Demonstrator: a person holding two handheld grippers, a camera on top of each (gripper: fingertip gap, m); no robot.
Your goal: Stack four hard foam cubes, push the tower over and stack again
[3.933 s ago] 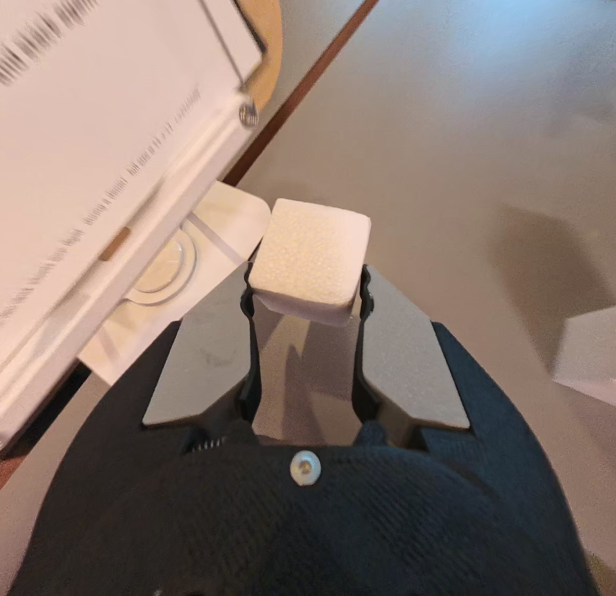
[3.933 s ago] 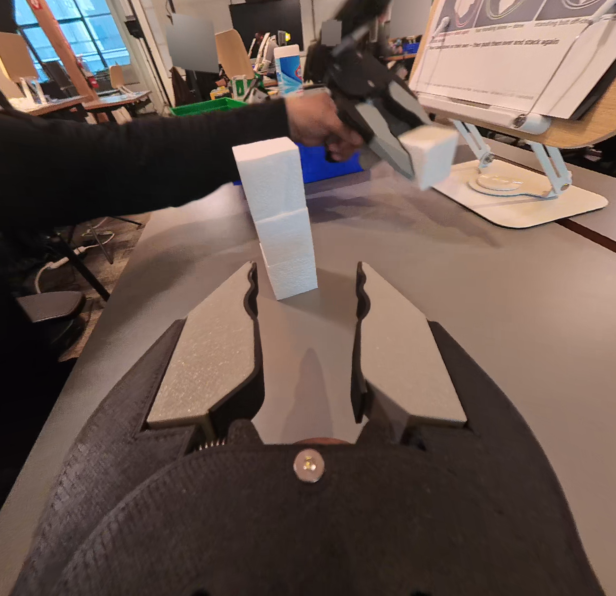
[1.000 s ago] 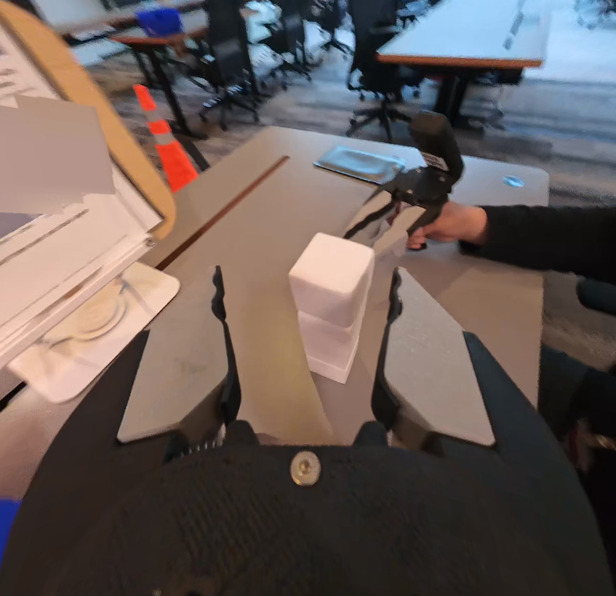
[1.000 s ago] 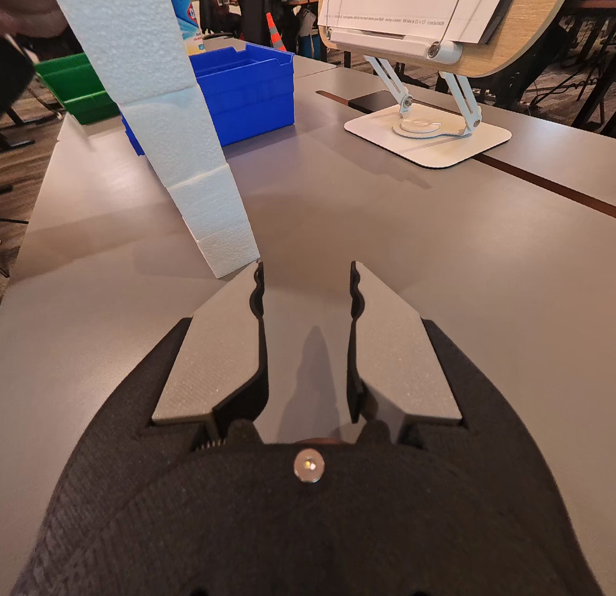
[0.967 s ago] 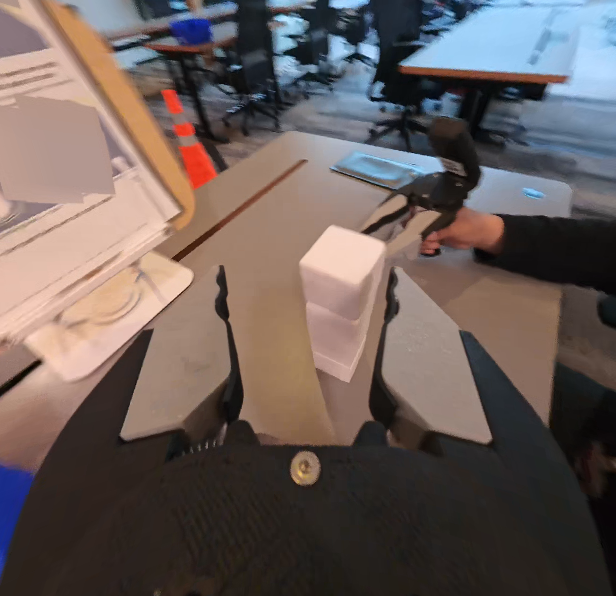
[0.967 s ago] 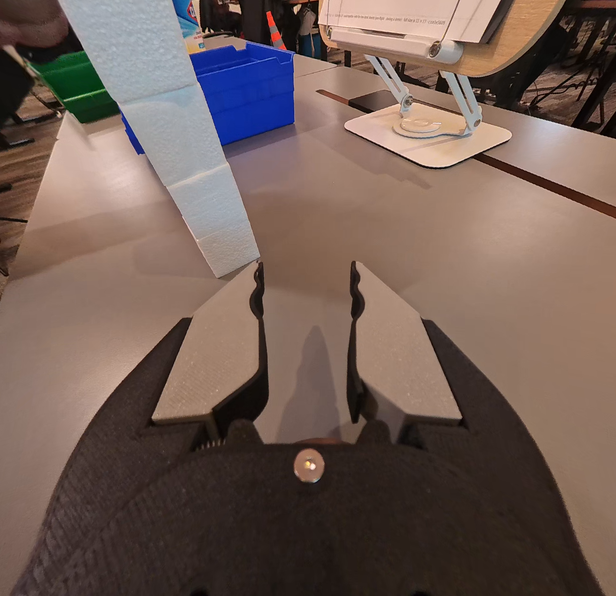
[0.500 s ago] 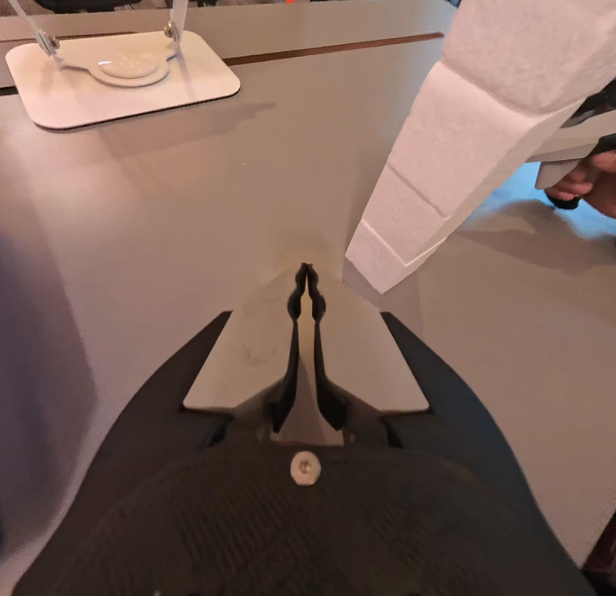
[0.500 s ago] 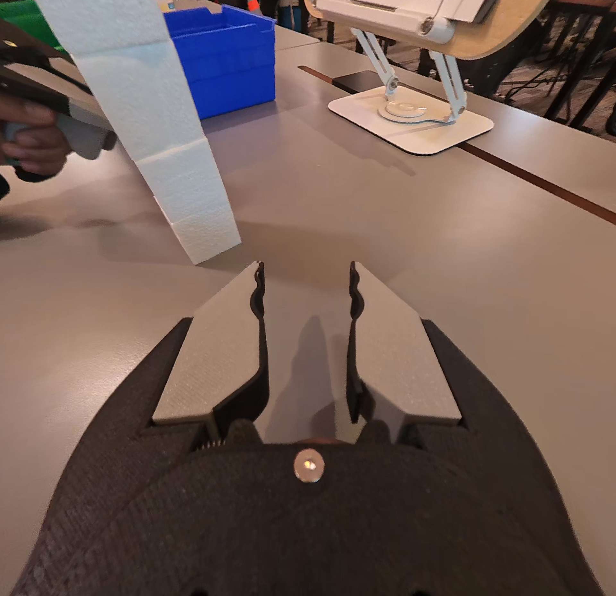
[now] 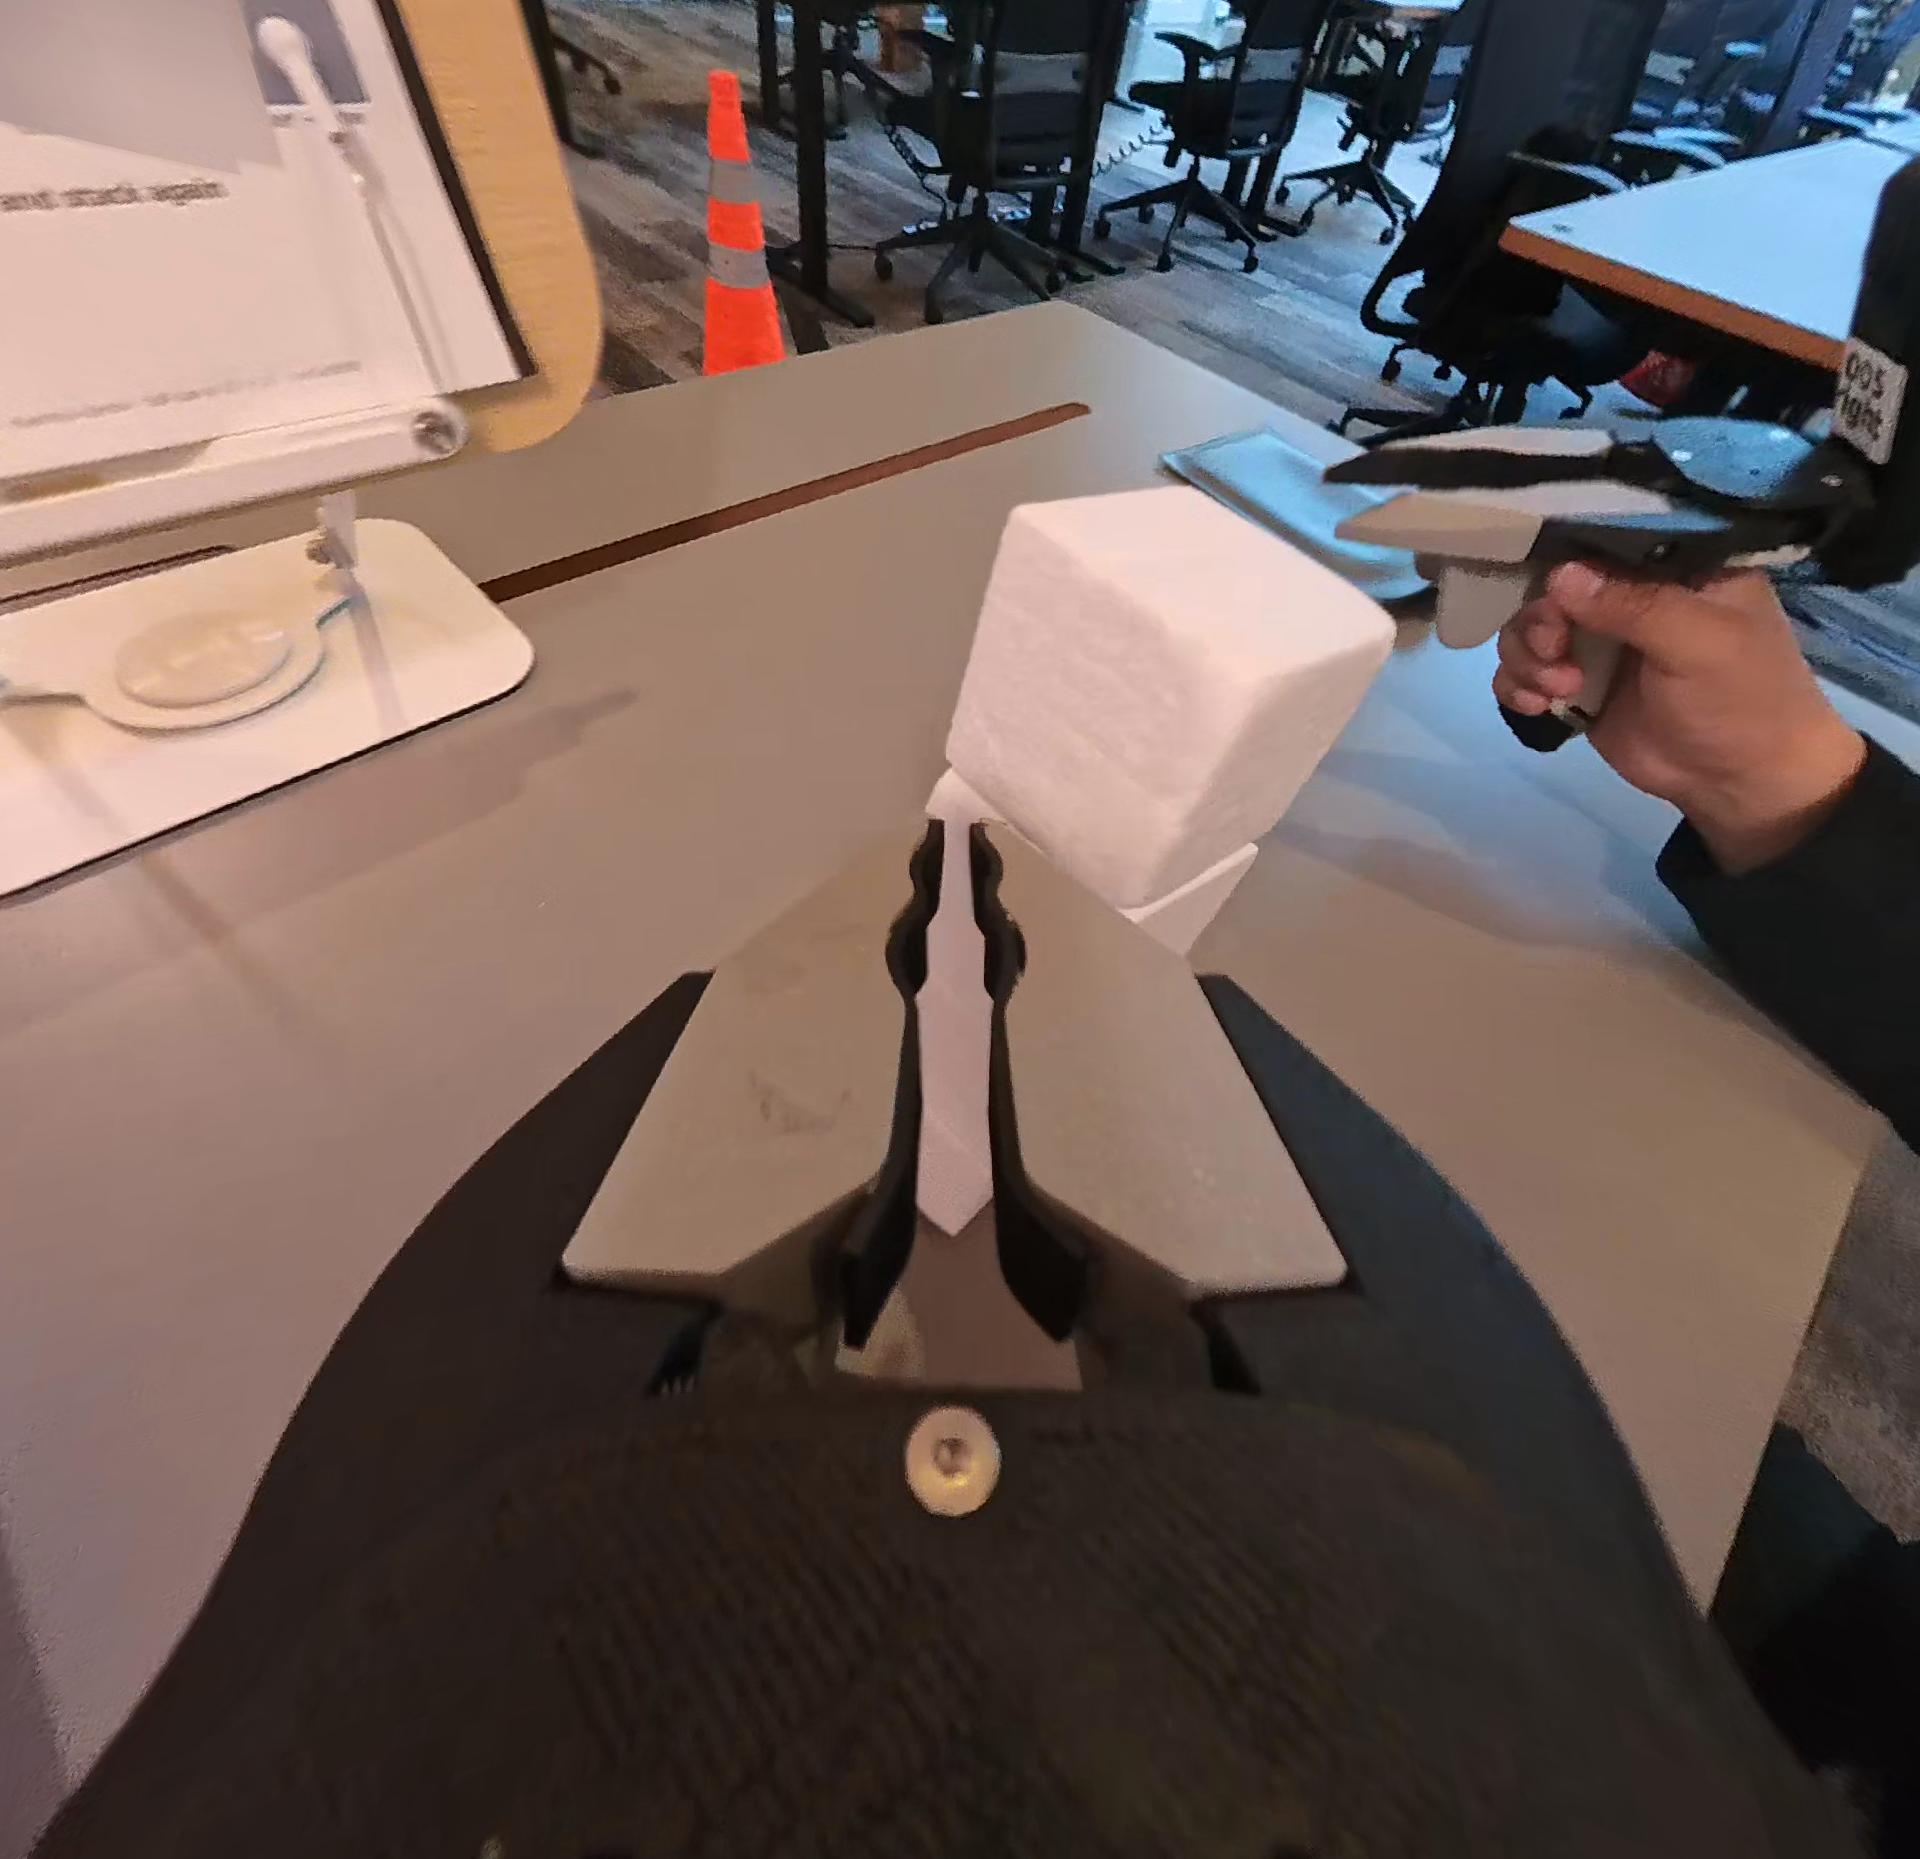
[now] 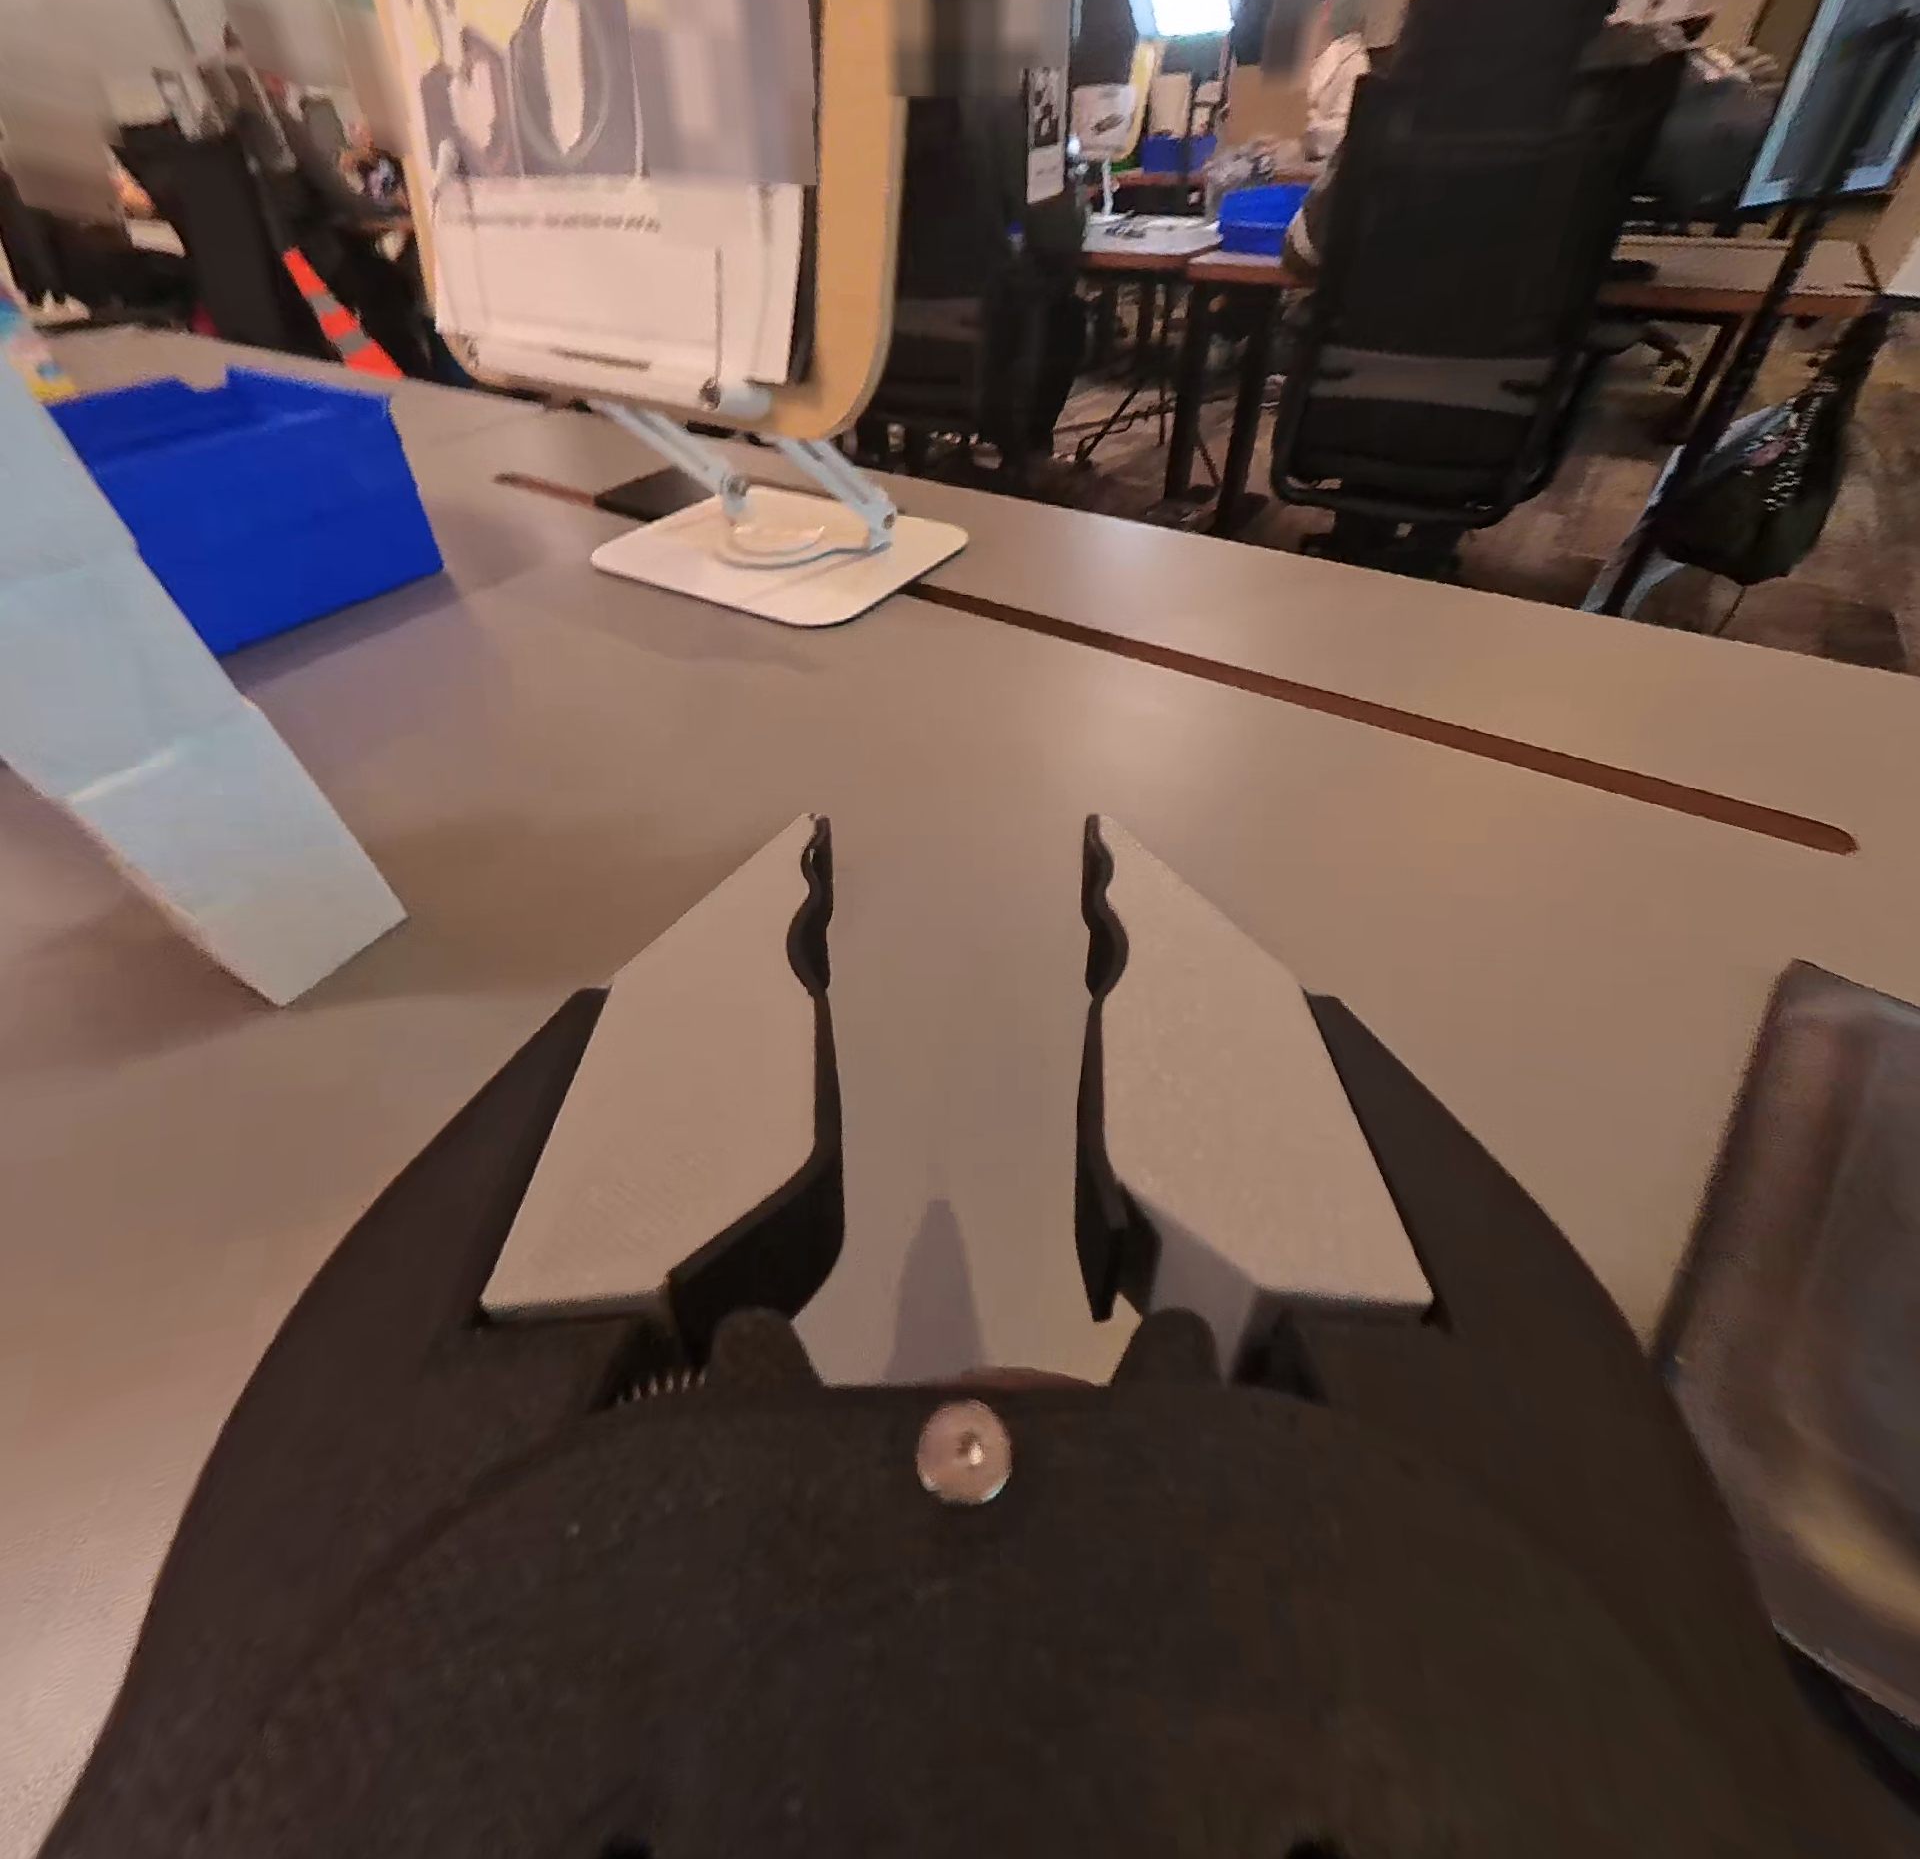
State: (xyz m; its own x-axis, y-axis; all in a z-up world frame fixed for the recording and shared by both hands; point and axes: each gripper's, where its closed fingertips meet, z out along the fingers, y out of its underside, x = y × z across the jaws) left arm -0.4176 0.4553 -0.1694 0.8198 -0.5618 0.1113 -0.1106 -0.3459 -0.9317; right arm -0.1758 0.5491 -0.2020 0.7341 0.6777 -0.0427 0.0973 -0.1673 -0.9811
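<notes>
A tower of white foam cubes (image 9: 1153, 687) stands on the grey table (image 9: 312, 1030). I look down on it in the left wrist view; its lower cubes show between and beside my fingers. My left gripper (image 9: 956, 838) is shut and empty, with its tips right at the tower just under the top cube; whether they touch it I cannot tell. My right gripper (image 10: 951, 843) is open and empty, low over the table. The tower (image 10: 177, 770) is at that view's left edge. The right gripper also shows in the left wrist view (image 9: 1351, 500), held beyond the tower.
A white stand (image 9: 260, 646) with a wooden document board (image 10: 665, 251) is at the table's far side. A blue bin (image 10: 260, 500) sits behind the tower. A flat silver tray (image 10: 1818, 1238) lies to the right of my right gripper. An orange cone (image 9: 738, 240) and office chairs stand beyond the table. My hands' fingertips stand some 25 cm from each other.
My left gripper let go of the top cube, shut, dropped beside the tower's base, then rose to the level of the upper cubes. My right gripper stayed open and turned right, away from the tower.
</notes>
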